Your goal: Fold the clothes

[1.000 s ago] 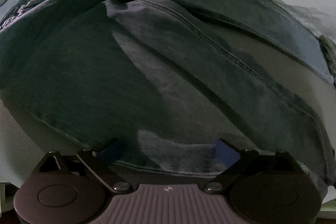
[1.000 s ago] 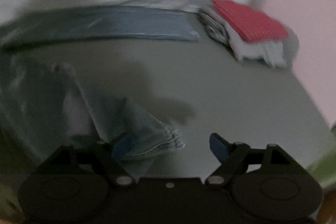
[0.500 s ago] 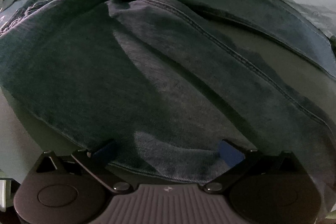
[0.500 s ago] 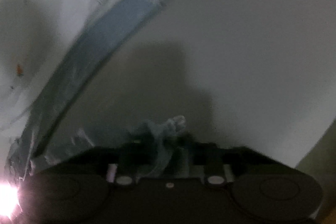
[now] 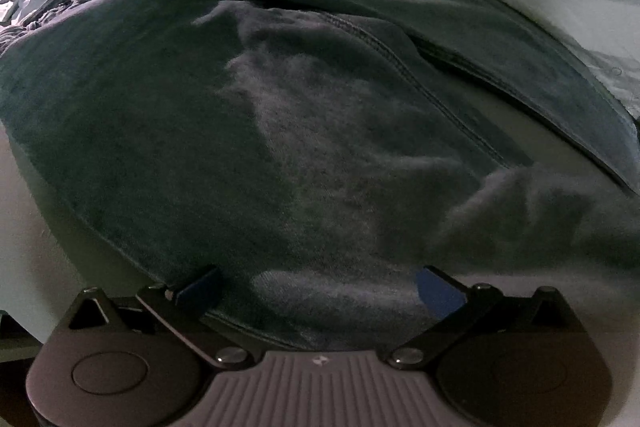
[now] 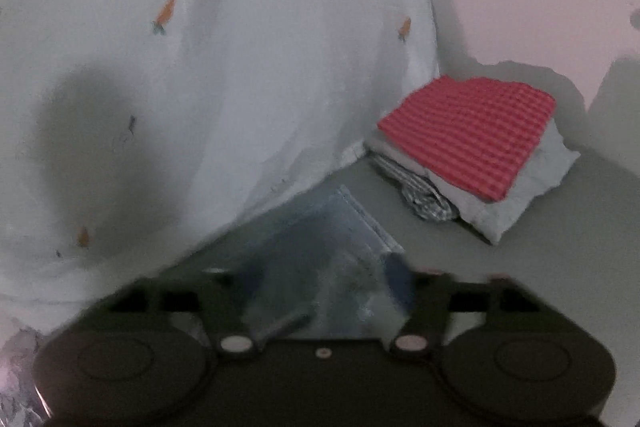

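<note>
In the left wrist view, the left tool [image 5: 316, 285] pointed steeply down at a pair of dark blue jeans [image 5: 168, 131] spread over a pale surface [image 5: 24, 227]. Its jaws stood wide apart, with the near hem of the denim lying between the two blue-tipped fingers [image 5: 200, 287] and nothing pinched. A stitched seam [image 5: 404, 71] ran diagonally across the cloth from the upper middle towards the right. At the right edge a bunched fold of denim [image 5: 532, 203] rose from the leg, blurred.

In the right wrist view, the right tool [image 6: 326, 291] was blurred. Its jaws had just been opening, and a pale blue piece of the jeans [image 6: 336, 227] lay between them; whether the pads touched it could not be told. To the left and above hung a white sheet printed with small orange carrots [image 6: 240, 67], carrying a dark shadow. To the right, on the grey surface [image 6: 540, 287], sat a stack of folded clothes [image 6: 500, 195], with a red ribbed piece [image 6: 468, 135] on top, a white one beneath it and a patterned grey one at the bottom.
</note>
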Tool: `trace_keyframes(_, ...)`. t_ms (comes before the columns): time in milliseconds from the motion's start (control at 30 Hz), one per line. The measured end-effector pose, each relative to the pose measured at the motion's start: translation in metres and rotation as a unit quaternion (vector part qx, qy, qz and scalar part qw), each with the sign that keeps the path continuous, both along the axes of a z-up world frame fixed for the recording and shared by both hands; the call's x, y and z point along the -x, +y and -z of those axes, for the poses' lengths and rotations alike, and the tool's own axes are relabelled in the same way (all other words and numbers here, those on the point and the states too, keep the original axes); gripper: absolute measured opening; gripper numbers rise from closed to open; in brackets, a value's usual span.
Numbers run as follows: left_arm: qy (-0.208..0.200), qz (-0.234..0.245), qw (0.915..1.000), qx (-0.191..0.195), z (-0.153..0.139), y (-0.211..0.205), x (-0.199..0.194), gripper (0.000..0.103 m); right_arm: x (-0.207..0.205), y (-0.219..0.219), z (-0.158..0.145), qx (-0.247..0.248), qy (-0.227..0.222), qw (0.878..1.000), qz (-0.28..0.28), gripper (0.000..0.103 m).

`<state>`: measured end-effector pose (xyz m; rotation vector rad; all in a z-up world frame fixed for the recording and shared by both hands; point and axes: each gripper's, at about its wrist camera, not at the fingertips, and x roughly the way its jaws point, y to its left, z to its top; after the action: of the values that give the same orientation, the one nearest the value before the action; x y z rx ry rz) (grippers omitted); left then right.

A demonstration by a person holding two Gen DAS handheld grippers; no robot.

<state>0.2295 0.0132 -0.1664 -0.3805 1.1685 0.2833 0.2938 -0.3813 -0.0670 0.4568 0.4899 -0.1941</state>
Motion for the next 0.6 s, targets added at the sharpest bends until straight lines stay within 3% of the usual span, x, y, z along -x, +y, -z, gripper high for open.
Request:
trace_keyframes(67,-0.002,0.007,0.9999,-0.011,0.001,-0.005,0.001,0.103,0.013,-0.005,0.014,-0.013,0.014,1.000,0.004,0.079)
trace_keyframes(233,0.017,0.036,0.9972,-0.063,0.003,-0.020,-0.001,0.103,0.028,-0.009,0.084,-0.040,0.146,0.988,0.013,0.071)
trace_keyframes(300,0.023,0.047,0.9951,-0.084,0.004,-0.026,0.000,0.103,0.031,-0.009,0.105,-0.069,0.172,0.983,0.013,0.071)
trace_keyframes(400,0.023,0.046,0.9952,-0.083,0.003,-0.025,0.001,0.103,0.026,-0.014,0.124,-0.141,0.171,0.975,0.022,0.071)
trace_keyframes(467,0.023,0.047,0.9951,-0.084,0.000,-0.024,0.006,0.103,0.019,-0.019,0.134,-0.179,0.167,0.969,0.028,0.078)
trace_keyframes(600,0.025,0.048,0.9950,-0.083,0.000,-0.025,0.005,0.103,-0.011,-0.017,0.147,-0.188,0.155,0.969,0.039,0.078)
